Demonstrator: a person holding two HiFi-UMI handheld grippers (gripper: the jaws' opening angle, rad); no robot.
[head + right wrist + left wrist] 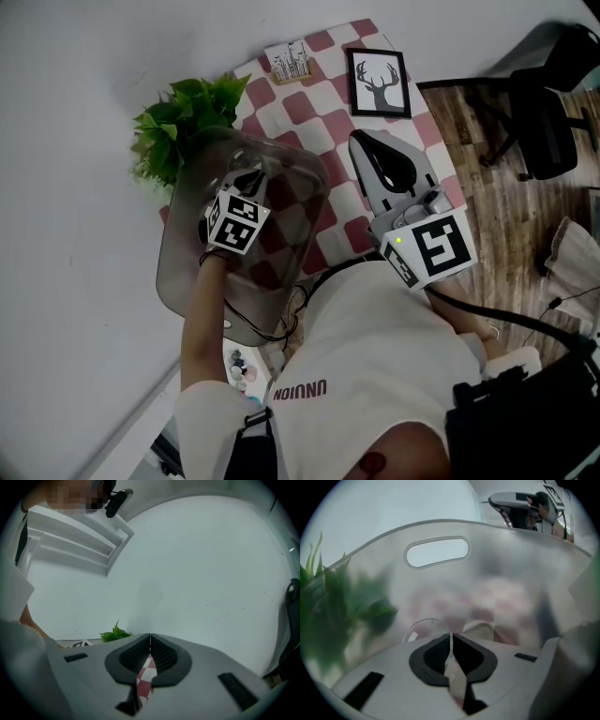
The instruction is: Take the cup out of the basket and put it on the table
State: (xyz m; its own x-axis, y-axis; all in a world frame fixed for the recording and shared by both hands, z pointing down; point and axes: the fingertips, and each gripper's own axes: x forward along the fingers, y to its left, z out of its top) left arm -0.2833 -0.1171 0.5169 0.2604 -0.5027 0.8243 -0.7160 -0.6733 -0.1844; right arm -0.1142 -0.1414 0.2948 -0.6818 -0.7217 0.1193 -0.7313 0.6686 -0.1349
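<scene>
We are grasping: left gripper [451,638] jaws pinch, seemingly, the cup [425,629] rim between them, basket [511,564] wall ahead. Next we lift clear. Right gripper [150,645] jaws together, empty.

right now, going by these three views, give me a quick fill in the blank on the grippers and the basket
1. The left gripper is shut on the rim of a clear ___.
2. That gripper reaches inside the translucent ___.
3. The right gripper is shut and holds ___.
4. The framed picture shows a ___.
Missing words: cup; basket; nothing; deer.
</scene>
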